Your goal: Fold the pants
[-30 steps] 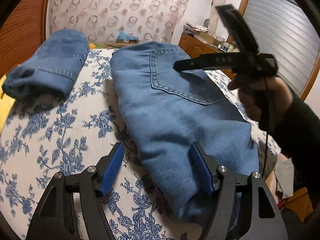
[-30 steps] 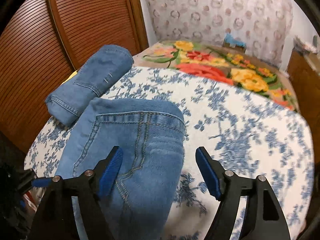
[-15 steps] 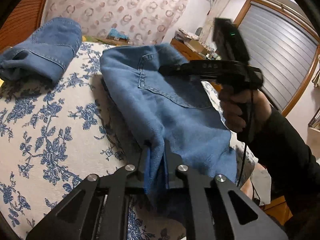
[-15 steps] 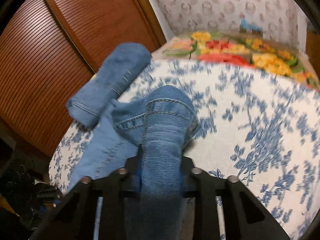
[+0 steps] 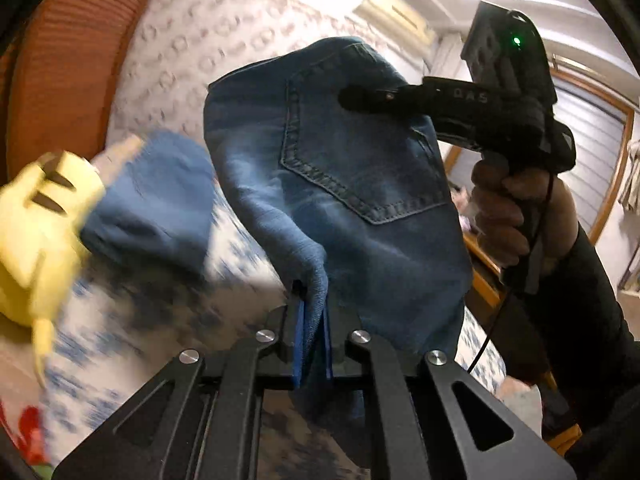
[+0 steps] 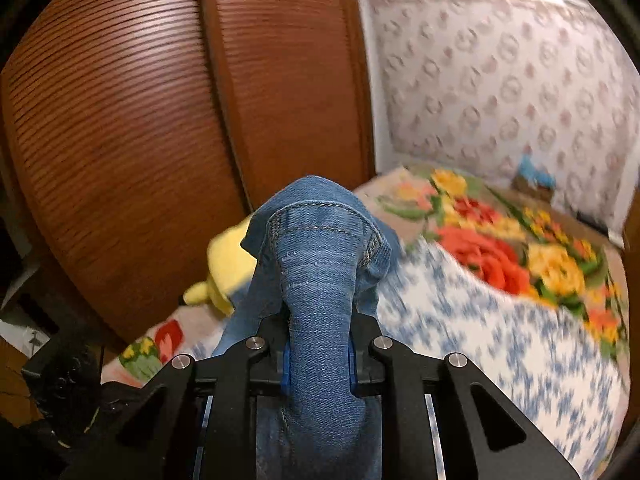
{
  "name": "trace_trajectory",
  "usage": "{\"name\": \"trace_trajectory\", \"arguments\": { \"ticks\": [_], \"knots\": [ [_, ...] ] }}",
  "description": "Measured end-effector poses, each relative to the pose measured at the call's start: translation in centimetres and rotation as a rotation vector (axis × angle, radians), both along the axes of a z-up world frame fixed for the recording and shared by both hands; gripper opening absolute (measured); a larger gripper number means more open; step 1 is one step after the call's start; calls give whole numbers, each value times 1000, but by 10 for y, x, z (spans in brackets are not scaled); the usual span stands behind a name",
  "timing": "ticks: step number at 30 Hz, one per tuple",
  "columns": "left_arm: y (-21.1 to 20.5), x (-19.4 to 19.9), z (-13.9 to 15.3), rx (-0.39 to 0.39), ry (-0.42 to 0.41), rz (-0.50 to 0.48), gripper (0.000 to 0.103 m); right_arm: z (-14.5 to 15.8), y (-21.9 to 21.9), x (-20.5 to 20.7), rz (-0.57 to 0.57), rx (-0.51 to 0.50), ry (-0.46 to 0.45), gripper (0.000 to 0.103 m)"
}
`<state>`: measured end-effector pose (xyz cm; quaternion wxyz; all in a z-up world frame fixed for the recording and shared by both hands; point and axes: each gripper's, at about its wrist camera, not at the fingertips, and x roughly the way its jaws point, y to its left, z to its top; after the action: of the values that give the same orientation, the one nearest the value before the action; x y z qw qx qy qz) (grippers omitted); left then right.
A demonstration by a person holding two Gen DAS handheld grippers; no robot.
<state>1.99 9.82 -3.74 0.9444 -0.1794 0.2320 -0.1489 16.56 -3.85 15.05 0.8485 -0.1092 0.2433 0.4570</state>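
Left tool [image 5: 313, 332] clamped on blue denim jeans [image 5: 340, 184]; right tool [image 6: 318, 354] pinching their bunched waistband, above floral-sheeted bed [image 6: 520, 344].

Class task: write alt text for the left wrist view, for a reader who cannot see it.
The left claw is shut on a fold of blue jeans, which hang above a blue-flowered bedspread. The right claw grips their far edge; a yellow plush toy lies left.

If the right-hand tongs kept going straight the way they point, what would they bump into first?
Probably the brown slatted door. The right tongs are shut on a bunched fold of the jeans, which rides along in front. Depth is hard to judge; the yellow plush toy lies lower left.
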Motion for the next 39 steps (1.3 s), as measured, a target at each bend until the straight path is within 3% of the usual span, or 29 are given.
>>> {"name": "trace_trajectory", "arguments": {
  "ticks": [5, 12, 17, 21, 24, 26, 28, 31, 37, 39],
  "knots": [
    [64, -12, 41, 29, -71, 123, 8, 36, 62, -9, 102, 52, -33, 19],
    [135, 2, 81, 144, -84, 260, 8, 45, 136, 40, 199, 235, 91, 19],
    [149, 76, 61, 195, 14, 238, 8, -17, 140, 140, 129, 343, 250, 19],
    [142, 144, 12, 186, 140, 163, 8, -92, 124, 205, -43, 270, 311, 19],
    [132, 161, 0, 198, 148, 142, 8, -113, 104, 224, -82, 227, 299, 23],
    [130, 166, -2, 209, 150, 143, 8, -111, 99, 226, -108, 170, 250, 33],
    [131, 167, -5, 222, 160, 149, 9, -105, 106, 221, -129, 100, 193, 50],
    [136, 174, -14, 228, 184, 160, 13, -97, 112, 216, -162, 4, 130, 61],
    [136, 177, -21, 260, 217, 193, 18, -65, 134, 179, -211, -33, -106, 61],
    [134, 174, -17, 256, 215, 194, 18, -60, 139, 170, -181, -20, -122, 58]
  ]
}}
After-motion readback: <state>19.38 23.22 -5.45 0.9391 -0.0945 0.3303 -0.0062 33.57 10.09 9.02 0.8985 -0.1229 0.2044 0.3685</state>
